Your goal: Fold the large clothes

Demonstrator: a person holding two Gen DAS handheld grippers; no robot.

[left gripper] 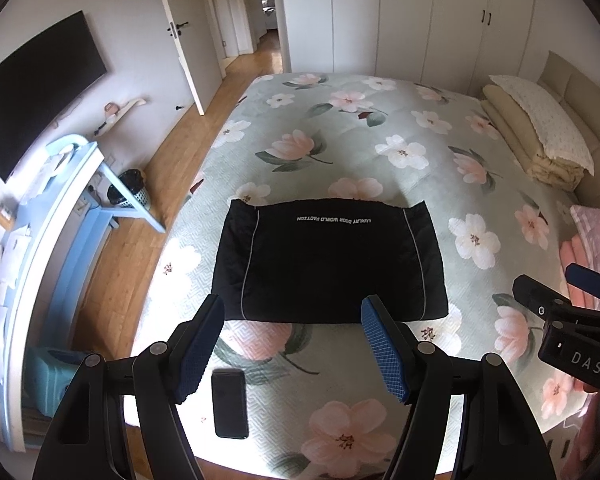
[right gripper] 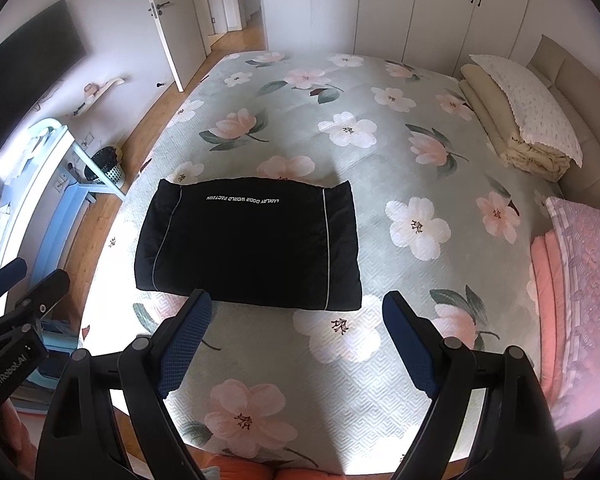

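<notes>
Garment lies folded just beyond both spread, empty claws.

Folded garment lies on the bed (phone nearer, pillows right).

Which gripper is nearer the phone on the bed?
Left. The phone lies just beneath the left gripper, by its left finger; the right gripper is off to the right.

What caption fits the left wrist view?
Open left gripper above the folded black garment on the floral bedspread, phone beneath, open right gripper alongside.
</notes>
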